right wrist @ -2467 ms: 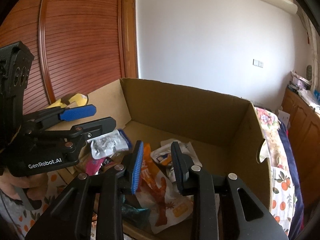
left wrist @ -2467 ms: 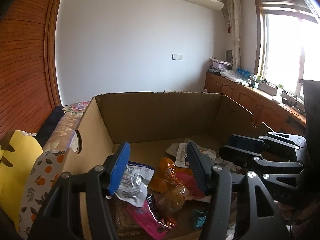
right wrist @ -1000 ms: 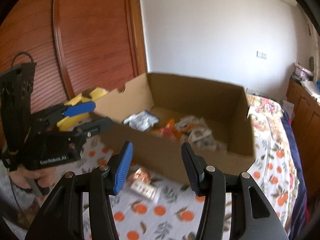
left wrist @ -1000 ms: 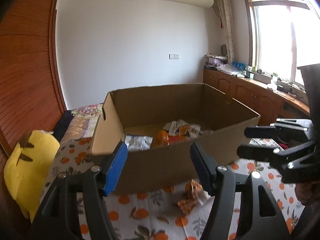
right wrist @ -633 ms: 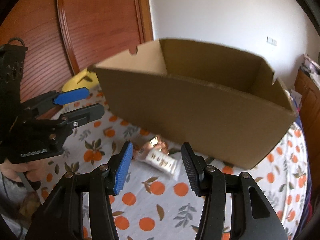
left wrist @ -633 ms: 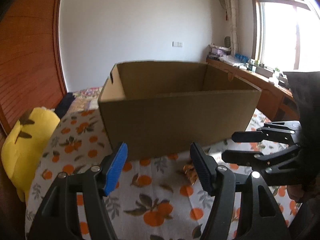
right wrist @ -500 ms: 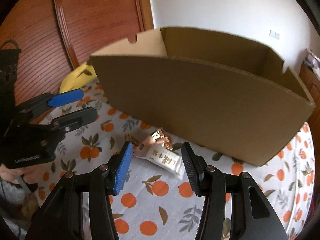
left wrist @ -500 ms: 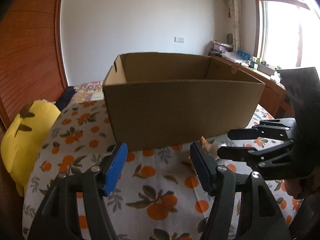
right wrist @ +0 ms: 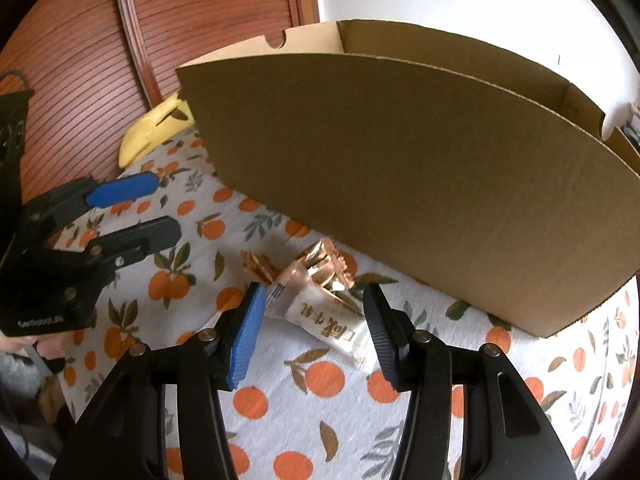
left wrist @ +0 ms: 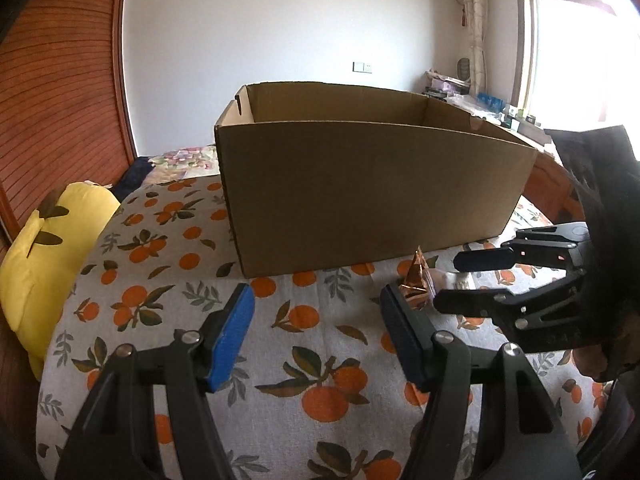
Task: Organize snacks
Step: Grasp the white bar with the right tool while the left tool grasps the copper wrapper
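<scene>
A white snack packet with copper foil ends (right wrist: 320,304) lies on the orange-print bedcover in front of the large cardboard box (right wrist: 420,184). My right gripper (right wrist: 314,320) is open, low over the packet, a finger on either side of it. In the left wrist view the box (left wrist: 372,196) stands ahead, and only the packet's foil tip (left wrist: 418,278) shows, beside my right gripper (left wrist: 472,280). My left gripper (left wrist: 316,320) is open and empty over the bedcover, left of the packet. The box's contents are hidden by its near wall.
A yellow plush cushion (left wrist: 44,248) lies at the left edge of the bed, also seen in the right wrist view (right wrist: 156,128). A wooden slatted wardrobe (right wrist: 200,8) stands behind. Wooden cabinets (left wrist: 548,184) run under the window on the right.
Both grippers have pulled back out of the box and dropped to the bedcover in front of it. The right gripper has opened wider and closed in over the snack packet.
</scene>
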{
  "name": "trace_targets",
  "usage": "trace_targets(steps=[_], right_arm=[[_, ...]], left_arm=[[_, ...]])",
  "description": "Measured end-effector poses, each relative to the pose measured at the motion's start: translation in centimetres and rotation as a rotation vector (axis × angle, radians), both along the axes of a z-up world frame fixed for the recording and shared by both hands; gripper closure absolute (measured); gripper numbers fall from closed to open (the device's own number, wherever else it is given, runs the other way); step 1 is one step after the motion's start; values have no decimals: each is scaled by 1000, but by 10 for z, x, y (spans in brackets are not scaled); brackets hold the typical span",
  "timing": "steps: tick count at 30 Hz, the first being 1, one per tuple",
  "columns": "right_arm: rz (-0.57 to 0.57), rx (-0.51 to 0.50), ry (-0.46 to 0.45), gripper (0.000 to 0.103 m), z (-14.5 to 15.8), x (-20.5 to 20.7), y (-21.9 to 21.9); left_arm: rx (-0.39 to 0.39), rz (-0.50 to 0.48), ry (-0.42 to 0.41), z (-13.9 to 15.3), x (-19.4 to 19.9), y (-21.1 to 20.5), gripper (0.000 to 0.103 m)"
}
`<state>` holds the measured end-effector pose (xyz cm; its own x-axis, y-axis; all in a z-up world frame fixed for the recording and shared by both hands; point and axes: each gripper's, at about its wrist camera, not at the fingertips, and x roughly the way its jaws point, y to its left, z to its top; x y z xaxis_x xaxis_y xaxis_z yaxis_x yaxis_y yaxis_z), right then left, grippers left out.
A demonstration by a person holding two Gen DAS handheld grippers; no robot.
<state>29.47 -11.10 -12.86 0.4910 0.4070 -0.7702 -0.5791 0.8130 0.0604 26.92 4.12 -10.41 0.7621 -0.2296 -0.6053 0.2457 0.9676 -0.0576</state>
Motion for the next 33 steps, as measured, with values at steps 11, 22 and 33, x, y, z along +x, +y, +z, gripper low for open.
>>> trace_targets(steps=[11, 22, 33], right_arm=[[24, -57, -17, 52, -8, -8, 6], [11, -63, -22, 82, -12, -11, -2], [-78, 11, -49, 82, -3, -34, -41]], left_arm=[[8, -13, 7, -2, -1, -6, 37], [19, -26, 15, -2, 0, -10, 37], [51, -143, 28, 10, 14, -45, 37]])
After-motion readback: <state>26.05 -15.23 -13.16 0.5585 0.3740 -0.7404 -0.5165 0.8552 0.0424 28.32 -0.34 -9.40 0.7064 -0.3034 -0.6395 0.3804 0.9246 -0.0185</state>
